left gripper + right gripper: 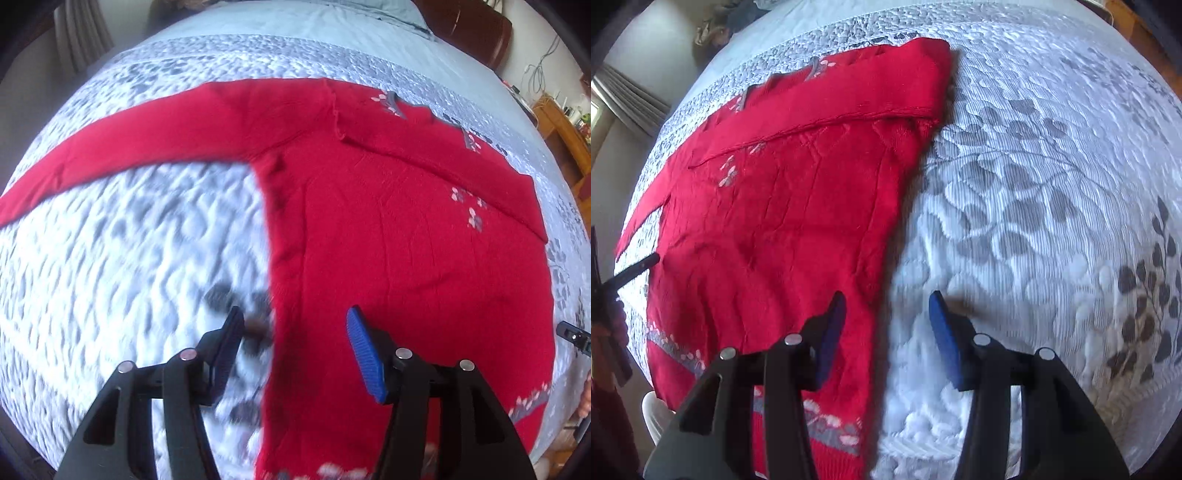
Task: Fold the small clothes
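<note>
A red knit sweater (399, 236) with small pink and grey flower patterns lies flat on the bed. Its left sleeve (122, 144) stretches out to the left; the right sleeve (443, 162) is folded across the chest. My left gripper (291, 332) is open and empty, straddling the sweater's left side edge low down. In the right wrist view the sweater (783, 221) fills the left half. My right gripper (888, 314) is open and empty, straddling the sweater's right side edge near the hem.
The bed has a white quilted cover with grey leaf print (1052, 206) and a pale blue sheet (295, 22) beyond. A brown headboard (469, 26) and a wooden cabinet (561, 129) stand at the far right. The other gripper shows at the left edge (635, 269).
</note>
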The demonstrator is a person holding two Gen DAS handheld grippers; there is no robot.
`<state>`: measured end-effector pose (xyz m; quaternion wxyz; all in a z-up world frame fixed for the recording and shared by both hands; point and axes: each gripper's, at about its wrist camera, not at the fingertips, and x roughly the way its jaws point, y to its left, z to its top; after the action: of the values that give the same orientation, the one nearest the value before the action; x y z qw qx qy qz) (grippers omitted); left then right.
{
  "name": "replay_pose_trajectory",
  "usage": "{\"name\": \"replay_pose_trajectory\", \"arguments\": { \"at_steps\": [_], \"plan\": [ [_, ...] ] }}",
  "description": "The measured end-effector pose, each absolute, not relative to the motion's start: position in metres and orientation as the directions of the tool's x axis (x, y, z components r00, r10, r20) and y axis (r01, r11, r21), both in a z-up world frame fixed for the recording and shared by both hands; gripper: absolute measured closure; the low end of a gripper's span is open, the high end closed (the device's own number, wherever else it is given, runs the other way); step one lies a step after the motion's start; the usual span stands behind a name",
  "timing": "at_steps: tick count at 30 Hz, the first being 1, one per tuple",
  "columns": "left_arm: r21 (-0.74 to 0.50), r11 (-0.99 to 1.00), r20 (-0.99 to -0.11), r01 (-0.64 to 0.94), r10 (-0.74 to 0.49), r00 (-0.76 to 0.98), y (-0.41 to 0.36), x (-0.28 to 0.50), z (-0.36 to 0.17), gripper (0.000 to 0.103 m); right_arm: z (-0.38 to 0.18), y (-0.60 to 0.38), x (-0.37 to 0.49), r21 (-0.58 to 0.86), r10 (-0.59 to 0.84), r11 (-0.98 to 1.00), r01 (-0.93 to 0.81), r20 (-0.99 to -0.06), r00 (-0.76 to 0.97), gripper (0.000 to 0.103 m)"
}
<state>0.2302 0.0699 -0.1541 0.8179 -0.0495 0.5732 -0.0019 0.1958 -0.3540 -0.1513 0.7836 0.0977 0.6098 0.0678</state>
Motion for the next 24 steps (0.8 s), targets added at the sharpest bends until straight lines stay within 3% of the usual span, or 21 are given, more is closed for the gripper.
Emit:
{"name": "replay_pose_trajectory", "arguments": {
  "at_steps": [3, 10, 11, 12, 13, 14, 15, 16, 24],
  "plan": [
    [-0.053, 0.998, -0.944, -0.020, -0.043, 0.326, 0.077, 0.195, -0.154, 0.036, -0.147, -0.350, 0.173, 0.226, 0.214, 0.974, 0.017, -0.944, 0.251, 0.044],
    [-0.067, 0.997, -0.954, 0.042, -0.077, 0.288, 0.077, 0.143, -0.155, 0.033, -0.158, -0.343, 0.118, 0.256, 0.250, 0.967, 0.018, -0.955, 0.157, 0.044],
    [-0.086, 0.996, -0.956, 0.039, -0.093, 0.279, 0.076, 0.139, -0.155, 0.034, -0.158, -0.338, 0.111, 0.239, 0.237, 0.971, -0.002, -0.959, 0.154, 0.050],
    [-0.093, 0.995, -0.956, 0.035, -0.099, 0.277, 0.074, 0.134, -0.155, 0.045, -0.159, -0.334, 0.107, 0.237, 0.236, 0.971, -0.014, -0.960, 0.149, 0.058],
    [-0.090, 0.995, -0.956, 0.040, -0.097, 0.278, 0.072, 0.132, -0.154, 0.061, -0.160, -0.332, 0.103, 0.249, 0.249, 0.968, -0.023, -0.958, 0.141, 0.085],
    [-0.108, 0.993, -0.955, 0.045, -0.116, 0.272, 0.071, 0.131, -0.154, 0.070, -0.160, -0.330, 0.101, 0.264, 0.264, 0.964, -0.021, -0.955, 0.136, 0.096],
    [-0.155, 0.987, -0.953, 0.035, -0.159, 0.257, 0.072, 0.129, -0.153, 0.085, -0.157, -0.328, 0.100, 0.264, 0.264, 0.964, -0.023, -0.954, 0.143, 0.096],
    [-0.186, 0.982, -0.951, 0.026, -0.186, 0.245, 0.072, 0.128, -0.153, 0.094, -0.153, -0.326, 0.098, 0.257, 0.259, 0.966, -0.034, -0.954, 0.151, 0.096],
    [-0.203, 0.978, -0.953, 0.041, -0.207, 0.219, 0.088, 0.100, -0.160, 0.096, -0.148, -0.331, 0.088, 0.195, 0.197, 0.980, -0.029, -0.973, 0.124, 0.097]
  ]
}}
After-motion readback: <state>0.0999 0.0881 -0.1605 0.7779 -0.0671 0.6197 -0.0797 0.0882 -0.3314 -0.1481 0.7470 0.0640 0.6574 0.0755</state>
